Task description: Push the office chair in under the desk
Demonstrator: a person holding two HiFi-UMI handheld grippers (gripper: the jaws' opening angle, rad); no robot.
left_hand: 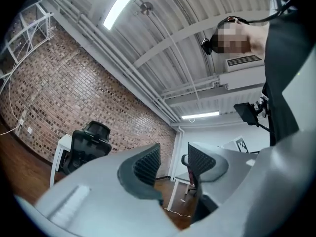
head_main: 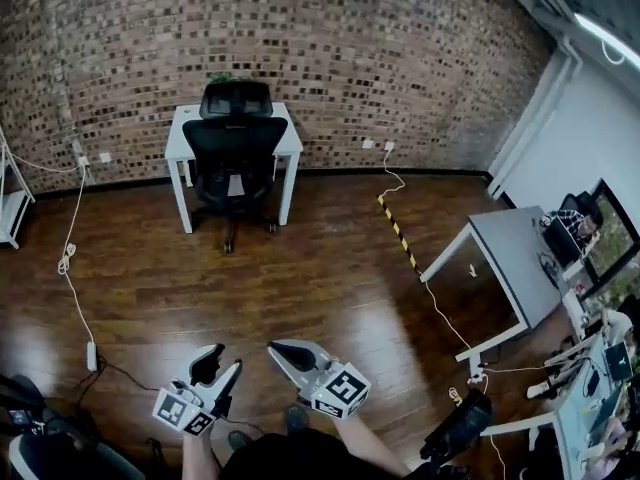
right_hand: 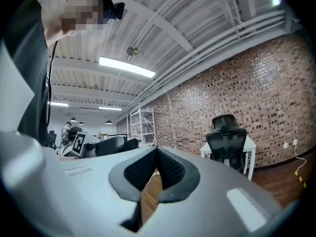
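A black office chair (head_main: 235, 148) with a headrest stands against the front of a small white desk (head_main: 180, 133) by the brick wall, its seat partly under the desktop. The chair (left_hand: 86, 144) also shows far off in the left gripper view, and the chair (right_hand: 227, 142) in the right gripper view. Both grippers are held low near the person, far from the chair. My left gripper (head_main: 222, 360) is open with nothing between its pads. My right gripper (head_main: 272, 349) is shut with its pads together on nothing.
A cable with a power strip (head_main: 91, 355) runs along the floor at left. A yellow-black floor strip (head_main: 397, 231) lies right of the desk. A grey desk (head_main: 515, 268) and further workstations fill the right side. A white shelf (head_main: 12, 203) stands at far left.
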